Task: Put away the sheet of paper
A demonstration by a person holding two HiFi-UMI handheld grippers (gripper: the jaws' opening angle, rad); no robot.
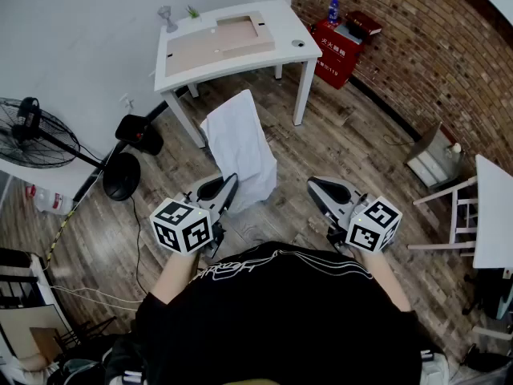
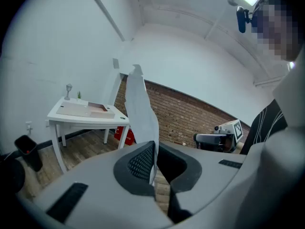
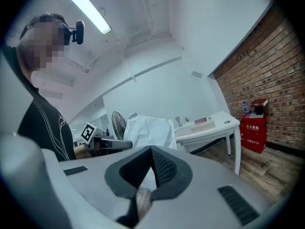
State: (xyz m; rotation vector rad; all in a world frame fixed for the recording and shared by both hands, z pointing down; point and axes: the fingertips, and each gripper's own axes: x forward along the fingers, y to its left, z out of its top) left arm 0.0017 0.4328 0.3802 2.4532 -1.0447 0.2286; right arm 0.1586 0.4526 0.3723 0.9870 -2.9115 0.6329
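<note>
The sheet of paper (image 1: pixel 239 144) is white and crumpled, and it stands up from my left gripper (image 1: pixel 231 185), which is shut on its lower edge. In the left gripper view the paper (image 2: pixel 140 111) rises between the closed pads of the left gripper (image 2: pixel 155 146). My right gripper (image 1: pixel 315 185) is held level with the left one, apart from the paper, with its jaws shut and nothing between them. From the right gripper view, the right gripper (image 3: pixel 151 150) looks past its tips to the paper (image 3: pixel 152 130). Ahead stands a white table (image 1: pixel 240 67) with a flat brown box (image 1: pixel 228 38) on it.
A standing fan (image 1: pixel 32 135) and a black round base (image 1: pixel 120 175) are at the left, with cables on the wooden floor. A red cabinet (image 1: pixel 337 50) stands against the brick wall (image 1: pixel 433 62). A white table (image 1: pixel 493 215) and a frame are at the right.
</note>
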